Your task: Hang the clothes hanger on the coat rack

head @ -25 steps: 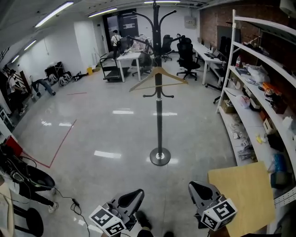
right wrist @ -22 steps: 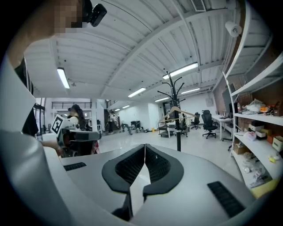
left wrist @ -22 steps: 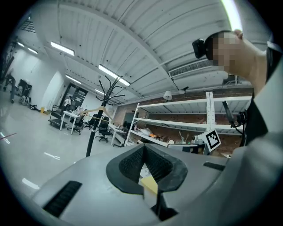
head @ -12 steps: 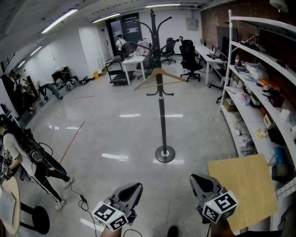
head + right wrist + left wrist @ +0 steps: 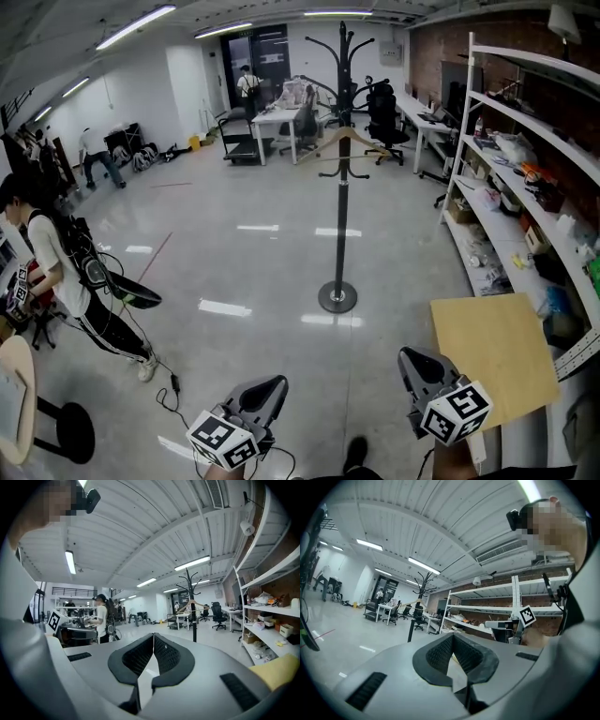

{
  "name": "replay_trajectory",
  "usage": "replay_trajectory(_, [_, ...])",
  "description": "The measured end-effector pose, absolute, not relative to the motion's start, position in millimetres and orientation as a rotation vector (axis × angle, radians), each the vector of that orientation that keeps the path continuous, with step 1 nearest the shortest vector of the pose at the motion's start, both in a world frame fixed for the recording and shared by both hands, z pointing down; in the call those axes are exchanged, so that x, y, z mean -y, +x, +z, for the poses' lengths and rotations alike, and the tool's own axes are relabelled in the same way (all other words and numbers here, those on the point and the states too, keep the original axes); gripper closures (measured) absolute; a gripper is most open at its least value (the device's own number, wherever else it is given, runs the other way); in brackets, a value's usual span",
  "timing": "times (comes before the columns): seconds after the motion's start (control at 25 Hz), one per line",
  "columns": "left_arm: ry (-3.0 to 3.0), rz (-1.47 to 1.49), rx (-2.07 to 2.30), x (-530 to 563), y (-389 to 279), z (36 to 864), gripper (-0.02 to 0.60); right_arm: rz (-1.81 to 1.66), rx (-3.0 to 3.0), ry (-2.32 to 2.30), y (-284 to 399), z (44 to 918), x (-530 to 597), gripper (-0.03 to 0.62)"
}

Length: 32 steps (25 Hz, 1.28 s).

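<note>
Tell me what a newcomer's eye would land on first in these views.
The black coat rack standing alone mid-floor draws the eye, with a wooden clothes hanger on it below the top hooks. Next, at the bottom of the head view, come the left hand-held gripper and the right hand-held gripper, both shut and empty. A person stands at the far left.

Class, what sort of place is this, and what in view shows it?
Probably an open-plan office or lab workspace: black swivel office chairs beside white desks, tall white metal shelving along a brick wall, and a black metal coat rack on the polished grey floor.
</note>
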<state>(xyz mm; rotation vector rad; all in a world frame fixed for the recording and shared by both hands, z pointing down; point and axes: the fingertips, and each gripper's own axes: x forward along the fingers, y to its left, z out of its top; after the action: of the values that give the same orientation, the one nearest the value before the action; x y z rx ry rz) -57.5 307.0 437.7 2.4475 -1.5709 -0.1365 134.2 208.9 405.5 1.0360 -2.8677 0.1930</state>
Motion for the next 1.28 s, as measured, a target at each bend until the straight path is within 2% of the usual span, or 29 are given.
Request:
replay_trajectory(0.44, [2.505,-0.198,1.451,-385.8,-58.2,444.7,0.581,0.187,2.813,1.048,125.0,401.0,-324.8,0.587])
replay_trajectory(0.68, [2.537,-0.199,1.498,-399.9,-33.9,424.2,0.581,0.179,2.861,1.032,146.1,393.0,-336.7,0.588])
replay_trajectory(0.96, [2.556,-0.163,1.505,-407.0,23.3,403.7,0.581,0.203,2.879,1.09,206.1,389.0,-336.2,0.588])
replay_trajectory(1.28, [2.556,-0.15,1.518,-411.3,38.3,397.7,0.581,0.162,2.911,1.084,216.7,377.9,-342.7,0.588])
